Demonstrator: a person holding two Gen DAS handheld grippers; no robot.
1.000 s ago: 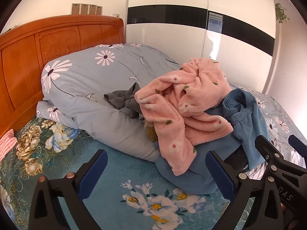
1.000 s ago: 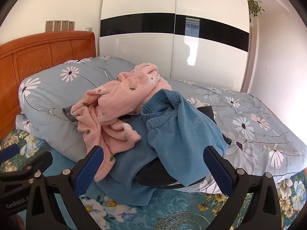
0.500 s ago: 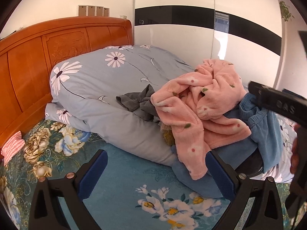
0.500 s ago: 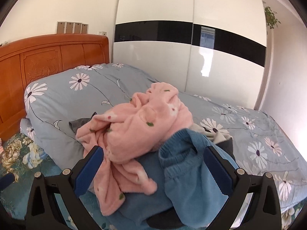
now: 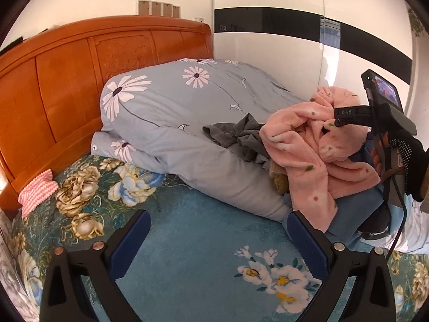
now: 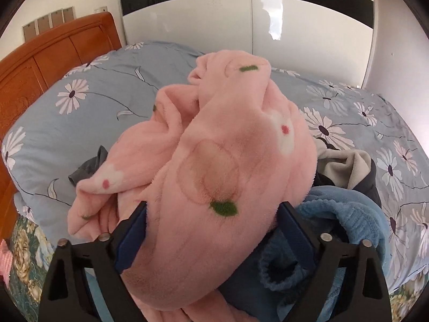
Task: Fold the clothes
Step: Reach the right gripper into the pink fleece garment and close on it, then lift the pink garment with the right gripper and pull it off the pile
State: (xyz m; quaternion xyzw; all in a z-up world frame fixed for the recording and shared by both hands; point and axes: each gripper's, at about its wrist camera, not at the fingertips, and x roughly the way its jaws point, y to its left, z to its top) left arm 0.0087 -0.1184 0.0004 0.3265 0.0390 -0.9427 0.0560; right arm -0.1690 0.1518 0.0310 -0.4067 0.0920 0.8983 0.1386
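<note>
The bed (image 5: 203, 244) carries a bunched grey daisy-print duvet (image 5: 171, 112), and on it lies a heap of clothes topped by a pink fleece garment (image 6: 225, 161), with a blue knit garment (image 6: 348, 214) (partly hidden) beneath. The right hand-held gripper (image 6: 211, 230) has just been closing; its jaws straddle the pink fleece. The left hand-held gripper (image 5: 217, 244) stands wide, empty, above the floral sheet.
</note>
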